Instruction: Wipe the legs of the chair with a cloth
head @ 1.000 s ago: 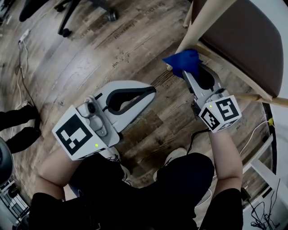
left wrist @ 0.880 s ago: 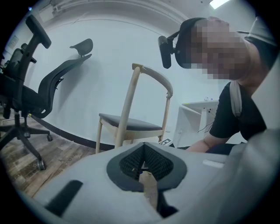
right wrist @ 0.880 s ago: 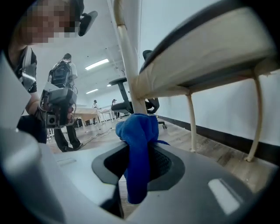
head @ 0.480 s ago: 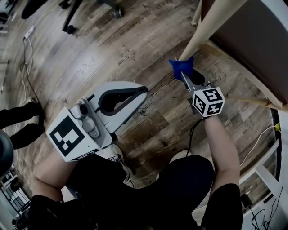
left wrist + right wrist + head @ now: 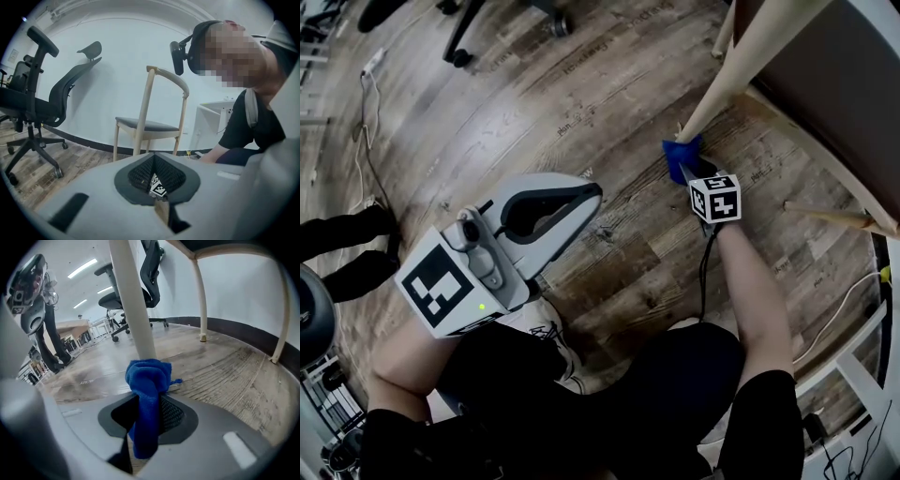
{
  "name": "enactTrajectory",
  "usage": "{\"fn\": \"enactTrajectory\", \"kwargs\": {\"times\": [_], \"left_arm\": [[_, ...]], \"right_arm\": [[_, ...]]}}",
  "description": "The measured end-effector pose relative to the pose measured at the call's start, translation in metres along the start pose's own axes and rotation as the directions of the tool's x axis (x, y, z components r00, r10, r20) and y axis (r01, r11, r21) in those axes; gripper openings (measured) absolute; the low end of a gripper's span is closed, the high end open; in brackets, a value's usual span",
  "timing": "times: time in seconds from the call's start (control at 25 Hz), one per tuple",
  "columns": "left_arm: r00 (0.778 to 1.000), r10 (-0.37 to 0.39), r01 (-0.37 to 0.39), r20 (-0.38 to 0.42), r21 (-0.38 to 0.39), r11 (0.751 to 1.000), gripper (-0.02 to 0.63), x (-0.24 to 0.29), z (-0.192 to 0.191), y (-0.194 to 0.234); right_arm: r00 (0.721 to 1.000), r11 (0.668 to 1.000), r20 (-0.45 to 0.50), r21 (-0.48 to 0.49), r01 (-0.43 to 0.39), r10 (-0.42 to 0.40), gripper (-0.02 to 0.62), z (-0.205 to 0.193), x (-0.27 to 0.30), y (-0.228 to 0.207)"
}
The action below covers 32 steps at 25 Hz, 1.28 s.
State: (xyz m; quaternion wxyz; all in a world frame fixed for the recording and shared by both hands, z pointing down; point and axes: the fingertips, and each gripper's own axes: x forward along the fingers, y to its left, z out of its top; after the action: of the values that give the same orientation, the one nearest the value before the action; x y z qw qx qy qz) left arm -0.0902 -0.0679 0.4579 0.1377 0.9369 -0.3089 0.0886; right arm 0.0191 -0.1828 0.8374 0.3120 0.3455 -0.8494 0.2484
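Right gripper (image 5: 681,171) jaws clamp bunched blue cloth (image 5: 149,376) against pale chair leg (image 5: 132,301) near floor (image 5: 225,366); left gripper (image 5: 594,192) jaws closed, empty.

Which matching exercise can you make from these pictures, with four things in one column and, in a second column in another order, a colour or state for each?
Things:
1. cloth
2. left gripper
3. chair leg
4. office chair

Colours or states:
A. black, on castors
B. pale wood, with the cloth at its foot
C. blue, clamped in the right gripper
D. jaws shut, holding nothing

Pairs: 1-C, 2-D, 3-B, 4-A
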Motion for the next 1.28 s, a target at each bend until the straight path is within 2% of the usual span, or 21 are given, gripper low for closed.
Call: {"fn": "enactTrajectory", "kwargs": {"times": [0.2, 0.4, 0.6, 0.8, 0.92, 1.08, 1.28], "left_arm": [[1.000, -0.004, 0.004, 0.000, 0.017, 1.000, 0.006, -0.002, 0.002, -0.004], [0.999, -0.040, 0.038, 0.028, 0.049, 0.998, 0.005, 0.004, 0.013, -0.015], [0.996, -0.079, 0.076, 0.051, 0.060, 0.995, 0.005, 0.017, 0.020, -0.026], [0.991, -0.113, 0.109, 0.070, 0.061, 0.992, 0.006, 0.034, 0.021, -0.029], [0.988, -0.132, 0.129, 0.076, 0.041, 0.991, 0.005, 0.040, 0.020, -0.030], [0.983, -0.150, 0.150, 0.106, 0.007, 0.989, 0.005, 0.043, 0.028, -0.036], [0.981, -0.176, 0.174, 0.078, 0.026, 0.984, 0.005, 0.051, 0.021, -0.046]], "right_arm": [[0.999, 1.000, 0.047, 0.025, 0.003, -0.004, 0.115, 0.012, -0.011, 0.001], [0.981, 1.000, 0.194, 0.004, 0.002, -0.003, 0.115, 0.054, -0.058, 0.015], [0.923, 1.000, 0.383, -0.004, 0.013, -0.011, 0.115, 0.114, -0.119, 0.031], [0.853, 0.996, 0.522, -0.074, 0.048, -0.003, 0.114, 0.164, -0.184, 0.058], [0.825, 0.991, 0.566, -0.105, 0.084, -0.010, 0.115, 0.184, -0.218, 0.069], [0.796, 0.991, 0.605, -0.102, 0.092, -0.012, 0.114, 0.206, -0.249, 0.078], [0.766, 0.991, 0.639, -0.047, 0.125, -0.067, 0.114, 0.217, -0.281, 0.057]]}}
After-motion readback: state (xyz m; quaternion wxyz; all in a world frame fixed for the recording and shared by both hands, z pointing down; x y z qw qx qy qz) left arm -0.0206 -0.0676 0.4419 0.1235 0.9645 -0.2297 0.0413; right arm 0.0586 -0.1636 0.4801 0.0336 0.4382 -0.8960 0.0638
